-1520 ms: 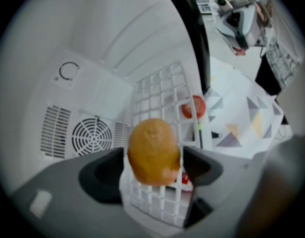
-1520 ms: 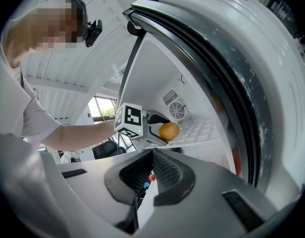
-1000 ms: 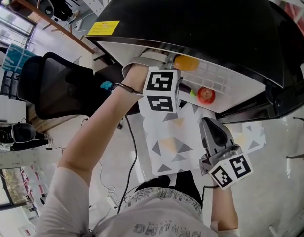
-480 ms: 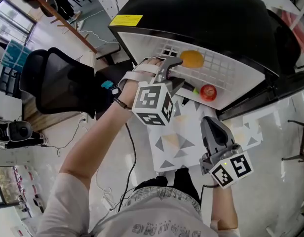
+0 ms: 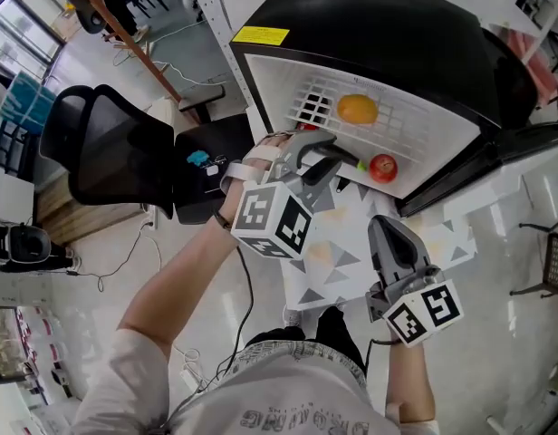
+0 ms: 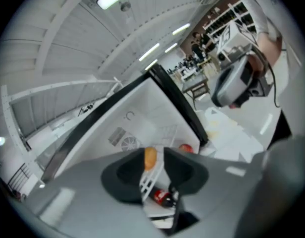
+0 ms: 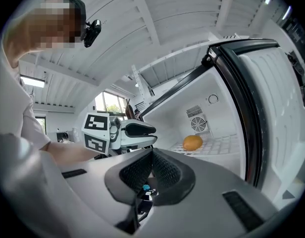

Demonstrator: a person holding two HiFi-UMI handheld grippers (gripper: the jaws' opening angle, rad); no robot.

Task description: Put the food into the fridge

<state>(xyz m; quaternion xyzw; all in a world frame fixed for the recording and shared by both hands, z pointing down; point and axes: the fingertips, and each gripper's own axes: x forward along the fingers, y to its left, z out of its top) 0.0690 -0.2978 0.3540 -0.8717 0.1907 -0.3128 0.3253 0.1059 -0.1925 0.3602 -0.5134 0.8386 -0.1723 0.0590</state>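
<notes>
The black fridge (image 5: pixel 388 25) stands open. On its white wire shelf (image 5: pixel 406 134) lie an orange (image 5: pixel 357 109) and a red apple (image 5: pixel 382 168). My left gripper (image 5: pixel 342 152) hovers just in front of the shelf's near edge; its jaws are closing with nothing between them. In the left gripper view, the orange (image 6: pixel 150 157), a red can (image 6: pixel 162 196) and the apple (image 6: pixel 186 148) show past the left gripper (image 6: pixel 156 155). My right gripper (image 5: pixel 382 227) is shut and empty, low in front of the fridge. In the right gripper view, the orange (image 7: pixel 192 142) sits beyond the right gripper (image 7: pixel 152 155).
The fridge door (image 5: pixel 524 152) hangs open to the right. A black office chair (image 5: pixel 107 152) stands at the left. A patterned mat (image 5: pixel 342 261) covers the floor before the fridge, and cables trail across the floor by the chair.
My left gripper has drawn back out of the fridge, down and to the left, and its jaws have narrowed. The orange stays on the shelf. The right gripper has not moved.
</notes>
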